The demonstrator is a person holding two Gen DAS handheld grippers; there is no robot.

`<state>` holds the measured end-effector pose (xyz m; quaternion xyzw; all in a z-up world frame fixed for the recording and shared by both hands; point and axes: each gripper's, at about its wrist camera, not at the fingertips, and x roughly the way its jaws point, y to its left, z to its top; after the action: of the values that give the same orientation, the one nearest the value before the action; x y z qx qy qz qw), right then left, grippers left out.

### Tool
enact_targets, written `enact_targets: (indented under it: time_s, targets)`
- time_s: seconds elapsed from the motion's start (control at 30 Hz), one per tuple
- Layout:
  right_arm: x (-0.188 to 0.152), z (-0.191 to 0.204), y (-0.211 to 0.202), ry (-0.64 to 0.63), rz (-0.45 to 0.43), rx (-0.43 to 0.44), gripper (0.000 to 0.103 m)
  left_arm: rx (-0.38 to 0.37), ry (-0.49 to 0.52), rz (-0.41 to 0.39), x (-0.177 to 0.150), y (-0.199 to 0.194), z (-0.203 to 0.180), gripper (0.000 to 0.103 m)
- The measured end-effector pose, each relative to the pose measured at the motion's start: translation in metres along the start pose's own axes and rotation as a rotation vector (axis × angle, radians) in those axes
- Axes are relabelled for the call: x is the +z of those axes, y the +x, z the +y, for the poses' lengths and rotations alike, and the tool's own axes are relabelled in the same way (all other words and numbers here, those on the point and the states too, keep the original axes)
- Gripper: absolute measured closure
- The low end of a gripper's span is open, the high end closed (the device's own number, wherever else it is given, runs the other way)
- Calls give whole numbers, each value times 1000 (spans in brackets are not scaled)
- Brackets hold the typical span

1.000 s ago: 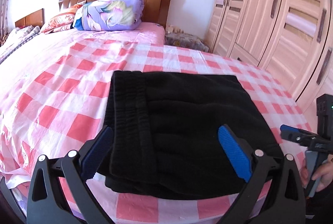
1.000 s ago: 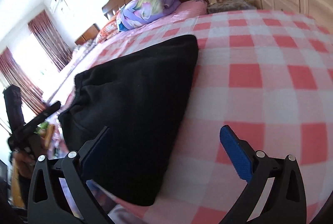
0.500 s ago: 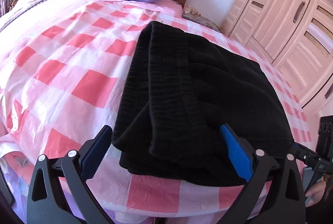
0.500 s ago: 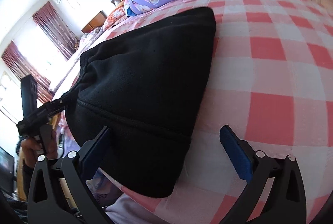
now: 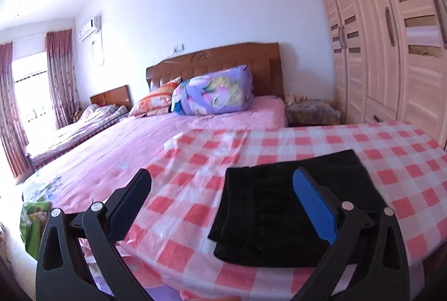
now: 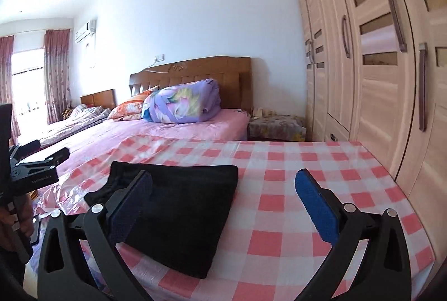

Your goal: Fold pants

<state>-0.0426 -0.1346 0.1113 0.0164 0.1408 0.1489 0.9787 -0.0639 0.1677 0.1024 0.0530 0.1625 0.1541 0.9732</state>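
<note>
The black pants (image 5: 279, 206) lie folded in a flat rectangle on the red-and-white checked sheet (image 5: 195, 178) at the near end of the bed. They also show in the right wrist view (image 6: 181, 206). My left gripper (image 5: 223, 203) is open and empty, held back from and above the pants' left end. My right gripper (image 6: 223, 203) is open and empty, held back above the pants' right edge. The left gripper also shows at the left edge of the right wrist view (image 6: 36, 169).
A pink bed (image 5: 139, 141) with a purple floral quilt roll (image 5: 215, 94) and wooden headboard (image 5: 215, 63) stretches behind. A pale wardrobe (image 6: 377, 63) lines the right side. A nightstand (image 6: 276, 127) sits by the headboard. A green bag (image 5: 33, 222) lies lower left.
Both grippers have pulled back and lifted away from the folded pants, which now lie lower and farther off in both views. The pants stay flat on the sheet.
</note>
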Motion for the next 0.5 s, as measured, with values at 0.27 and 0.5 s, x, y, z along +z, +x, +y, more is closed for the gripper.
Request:
enact_targets:
  time_s: [0.27, 0.5]
  targets:
    - [-23, 18, 11, -21, 160, 79, 4, -56, -24, 156, -18, -1, -26, 1]
    - [-15, 14, -21, -24, 36, 28, 4, -109, -27, 195, -36, -3, -37, 1]
